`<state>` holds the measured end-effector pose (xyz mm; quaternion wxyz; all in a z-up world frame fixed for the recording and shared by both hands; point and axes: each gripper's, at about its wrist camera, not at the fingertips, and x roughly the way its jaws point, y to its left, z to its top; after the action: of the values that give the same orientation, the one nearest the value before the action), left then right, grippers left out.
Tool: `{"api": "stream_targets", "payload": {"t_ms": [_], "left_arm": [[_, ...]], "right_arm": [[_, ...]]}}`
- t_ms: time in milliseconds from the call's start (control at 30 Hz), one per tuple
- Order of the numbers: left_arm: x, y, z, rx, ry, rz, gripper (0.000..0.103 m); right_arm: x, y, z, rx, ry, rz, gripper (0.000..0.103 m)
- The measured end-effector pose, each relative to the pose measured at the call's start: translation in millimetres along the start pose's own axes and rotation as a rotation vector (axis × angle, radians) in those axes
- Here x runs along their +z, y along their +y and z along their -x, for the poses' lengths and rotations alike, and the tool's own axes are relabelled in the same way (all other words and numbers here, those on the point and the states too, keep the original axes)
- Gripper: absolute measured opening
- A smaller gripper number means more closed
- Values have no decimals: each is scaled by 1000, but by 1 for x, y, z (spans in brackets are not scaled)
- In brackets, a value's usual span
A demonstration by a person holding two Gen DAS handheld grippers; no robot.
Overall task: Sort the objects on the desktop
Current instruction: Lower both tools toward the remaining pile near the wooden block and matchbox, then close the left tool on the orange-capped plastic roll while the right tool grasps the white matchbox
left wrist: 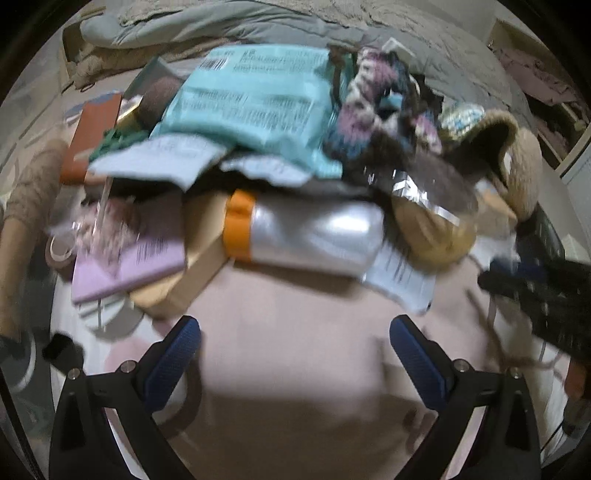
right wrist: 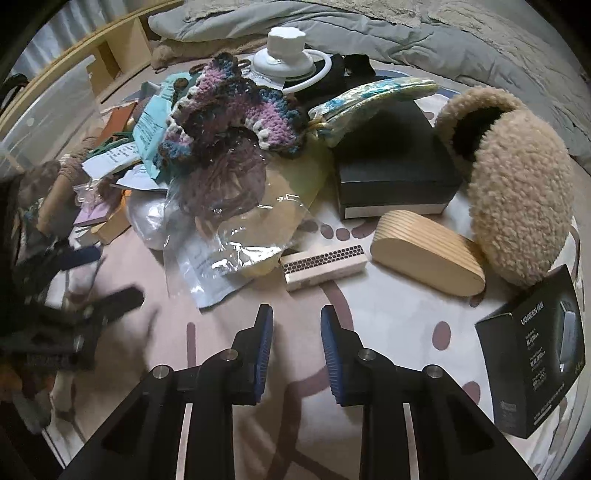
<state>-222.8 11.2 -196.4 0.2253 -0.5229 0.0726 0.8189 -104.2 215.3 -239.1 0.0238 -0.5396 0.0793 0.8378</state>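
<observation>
Hovering over the pink patterned cloth (right wrist: 388, 325), the right gripper (right wrist: 296, 314) holds its two blue pads a narrow gap apart with nothing between them; the left gripper (left wrist: 295, 325) has its two pads spread wide and empty. Ahead sit one matchbox (right wrist: 325, 264), one wooden block (right wrist: 424, 254), two black boxes, one fleece hat (right wrist: 517, 192), one crocheted piece (right wrist: 229, 107) and one silver pouch (left wrist: 314, 236).

A rumpled grey quilt (right wrist: 369, 33) lies behind the counter. A wooden shelf (right wrist: 114, 55) stands at the far left, and a curved wooden rail (right wrist: 48, 70) runs before it.
</observation>
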Motion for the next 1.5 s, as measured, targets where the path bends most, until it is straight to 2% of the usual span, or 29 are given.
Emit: {"api": "stream_targets", "payload": {"t_ms": [200,233,400,433,500,533,567,700,867,933,1000,1233,1433,1500], "left_arm": [[19,-10,-2,40,-49,-14,103],[22,-11,-4,55,-56,-16,103],[41,8,-14,77,-63,3,103],[42,13,-13,71,-60,4,103],[42,16,-11,70,-60,-20,103],[47,7,-23,71,-61,-36,103],[44,3,-27,74,-62,-48,103],[44,1,-33,86,-70,-89,103],[47,3,-36,89,-78,-113,103],[49,0,-35,67,-83,-121,102],[48,-4,-31,54,-107,-152,85],[43,-15,-22,-21,-99,-227,83],[15,-15,-5,-90,-73,-260,83],[5,-14,0,-99,-67,-282,83]], "right_arm": [[-13,-24,7,23,-4,12,23],[-15,-18,6,23,-5,7,23],[-8,-23,0,41,-20,-51,23],[-7,-24,-1,42,-16,-57,26],[-5,-24,-3,40,-21,-54,65],[-3,-21,-5,42,-24,-51,90],[-3,-20,-5,45,-27,-41,92],[6,-14,-7,71,-54,7,92],[19,-18,-11,120,-80,-12,92],[23,-21,-14,118,-88,-9,92],[25,-22,-16,106,-90,5,92],[30,-11,-33,88,-64,80,92],[32,-6,-37,76,-65,113,92],[33,-3,-37,113,-56,107,92]]}}
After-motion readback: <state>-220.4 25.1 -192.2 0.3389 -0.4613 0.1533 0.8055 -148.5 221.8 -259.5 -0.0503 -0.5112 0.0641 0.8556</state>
